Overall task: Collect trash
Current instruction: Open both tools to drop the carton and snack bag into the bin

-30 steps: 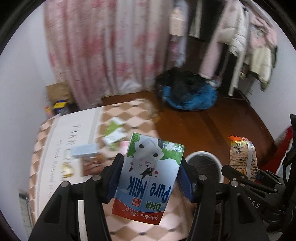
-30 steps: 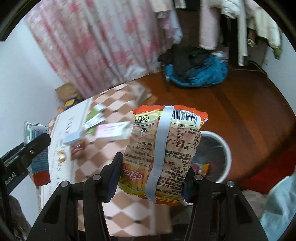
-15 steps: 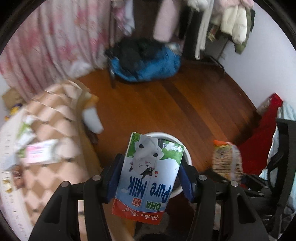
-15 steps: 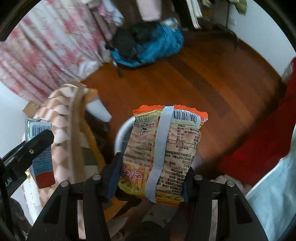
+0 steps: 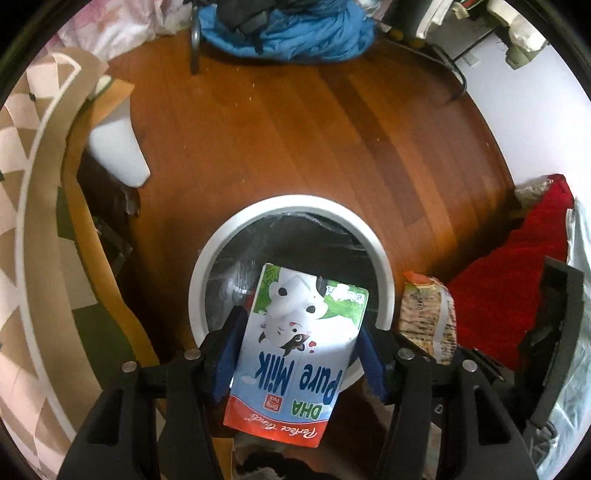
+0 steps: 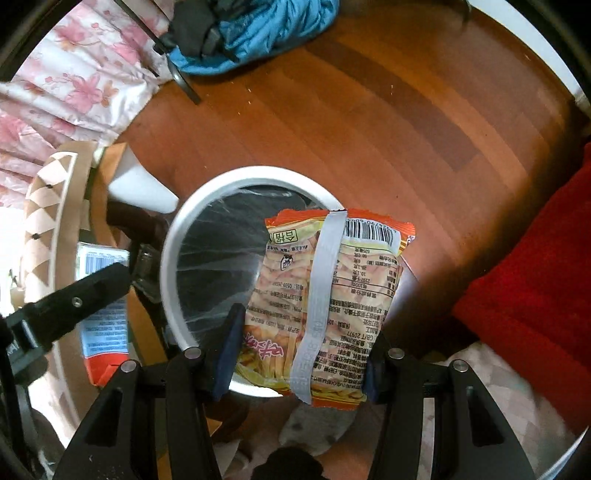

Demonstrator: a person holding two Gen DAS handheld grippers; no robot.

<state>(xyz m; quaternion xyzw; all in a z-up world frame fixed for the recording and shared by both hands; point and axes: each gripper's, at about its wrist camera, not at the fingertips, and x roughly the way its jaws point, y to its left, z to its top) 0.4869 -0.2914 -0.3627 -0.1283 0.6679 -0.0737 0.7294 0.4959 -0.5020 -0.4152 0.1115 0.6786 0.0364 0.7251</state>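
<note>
Swung both hands off the table, now hovering over the bin.

My left gripper (image 5: 301,341) pinches the milk carton (image 5: 295,350) above the white trash bin (image 5: 221,243); my right gripper (image 6: 299,347) clamps the noodle packet (image 6: 325,306) at the rim's 3 o'clock side. Nothing dropped yet, just release both.

1. Brown wood floor (image 5: 332,122) all around.
2. Blue bundle (image 5: 295,29) on floor, far side.
3. Pink flowery curtain (image 6: 66,85) at left.
4. Red cloth (image 6: 535,266) at right.
5. Checked tablecloth (image 5: 22,229) at left.
</note>
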